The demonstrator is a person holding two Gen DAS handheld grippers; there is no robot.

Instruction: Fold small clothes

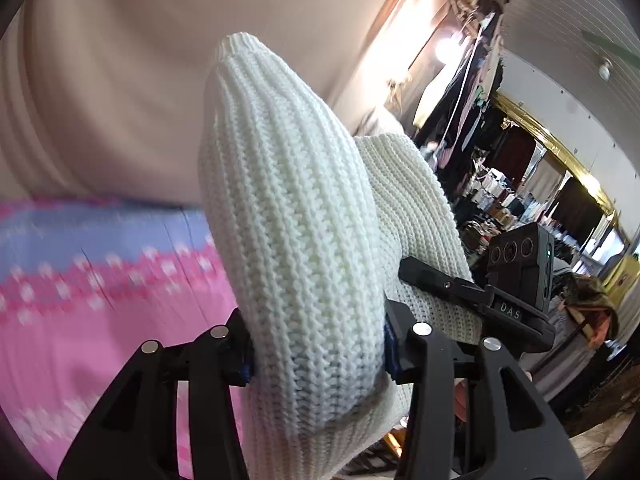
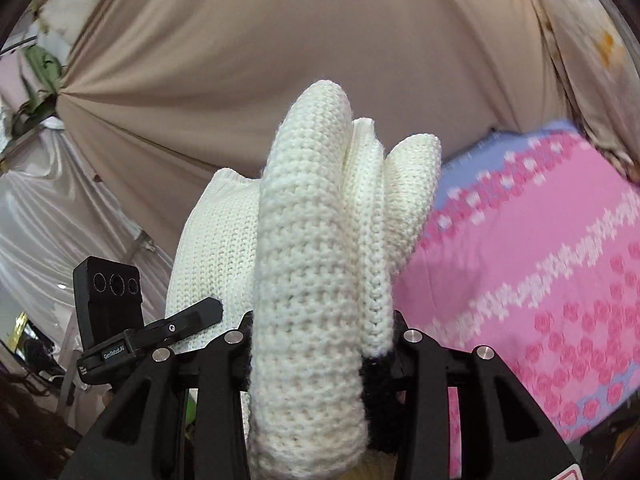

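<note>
A white chunky-knit garment (image 1: 296, 216) bulges up between the fingers of my left gripper (image 1: 318, 356), which is shut on a thick fold of it. The same white knit (image 2: 308, 280) stands bunched in several folds in my right gripper (image 2: 320, 340), also shut on it. A black fuzzy trim (image 2: 376, 376) shows by its right pad. The garment is raised off the pink bed cover (image 1: 100, 320). In the left wrist view the right gripper (image 1: 440, 284) clamps the knit's far part. In the right wrist view the left gripper (image 2: 192, 316) grips it at the lower left.
A pink cover with roses and a blue band (image 2: 540, 280) lies below. A beige curtain (image 2: 320, 40) hangs behind, with white draped cloth (image 2: 60, 220) at left. Racks of hanging clothes (image 1: 500, 160) and a lamp (image 1: 448, 48) fill the room's right side.
</note>
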